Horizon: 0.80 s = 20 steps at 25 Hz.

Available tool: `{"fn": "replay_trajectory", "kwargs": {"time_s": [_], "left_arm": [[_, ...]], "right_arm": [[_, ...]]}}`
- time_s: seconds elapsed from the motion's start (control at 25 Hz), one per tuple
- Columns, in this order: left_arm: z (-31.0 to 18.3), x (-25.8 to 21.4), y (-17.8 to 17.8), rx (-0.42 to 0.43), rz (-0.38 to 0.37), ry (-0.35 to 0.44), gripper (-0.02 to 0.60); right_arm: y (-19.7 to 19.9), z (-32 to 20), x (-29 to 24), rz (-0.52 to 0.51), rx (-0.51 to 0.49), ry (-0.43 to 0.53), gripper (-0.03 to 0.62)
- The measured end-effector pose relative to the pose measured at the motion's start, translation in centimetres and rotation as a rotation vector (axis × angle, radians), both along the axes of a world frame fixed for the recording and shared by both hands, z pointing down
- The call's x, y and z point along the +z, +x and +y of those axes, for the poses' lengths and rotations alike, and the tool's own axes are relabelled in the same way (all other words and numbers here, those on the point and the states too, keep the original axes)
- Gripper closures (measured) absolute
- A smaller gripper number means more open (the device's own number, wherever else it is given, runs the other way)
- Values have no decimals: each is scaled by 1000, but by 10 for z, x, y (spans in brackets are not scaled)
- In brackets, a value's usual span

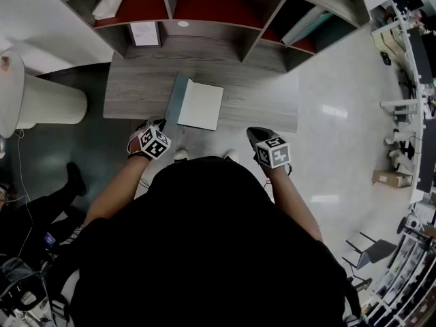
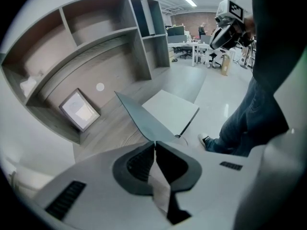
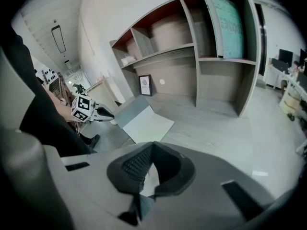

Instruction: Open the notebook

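The notebook lies on the grey wooden desk point(image 1: 136, 87) with its white page point(image 1: 201, 105) showing. Its teal-grey cover point(image 1: 178, 97) stands tilted up on the left side. My left gripper point(image 1: 161, 123) is at the cover's near lower corner, shut on the cover's edge. In the left gripper view the cover point(image 2: 136, 116) runs down into the closed tips of the left gripper point(image 2: 154, 143), beside the page point(image 2: 170, 110). My right gripper point(image 1: 253, 133) hovers off the desk's front edge, right of the notebook, shut and empty; the right gripper point(image 3: 152, 145) faces the page point(image 3: 146, 123).
A shelf unit with cubbies stands along the desk's back. It holds a small framed picture point(image 1: 144, 33), a white cloth point(image 1: 107, 5) and a teal folder point(image 3: 225, 25). A white cylindrical bin point(image 1: 48, 101) stands on the floor to the left.
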<state>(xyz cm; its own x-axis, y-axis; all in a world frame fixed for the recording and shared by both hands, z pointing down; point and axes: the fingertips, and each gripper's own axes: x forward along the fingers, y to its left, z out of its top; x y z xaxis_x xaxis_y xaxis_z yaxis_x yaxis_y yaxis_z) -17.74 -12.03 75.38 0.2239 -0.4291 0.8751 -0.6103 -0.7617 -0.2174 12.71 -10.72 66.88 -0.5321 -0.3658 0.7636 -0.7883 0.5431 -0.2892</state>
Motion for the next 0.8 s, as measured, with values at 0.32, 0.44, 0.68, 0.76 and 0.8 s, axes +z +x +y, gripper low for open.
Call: {"fn": "replay_trajectory", "kwargs": {"time_s": [0.32, 0.44, 0.68, 0.76, 0.8], "left_arm": [[-5, 19, -21, -60, 22, -61, 560], [-5, 29, -30, -77, 21, -81, 560], [-5, 48, -44, -111, 31, -129, 560], [-6, 53, -48, -119, 37, -147, 560], [-6, 56, -49, -120, 37, -154, 560]], "right_arm": [[-4, 0, 3, 19, 13, -10, 594], [-7, 2, 4, 28, 11, -13, 594], [-13, 5, 5, 34, 19, -21, 594], [-14, 6, 6, 34, 30, -24, 594], [-14, 6, 6, 35, 34, -26, 594]]}}
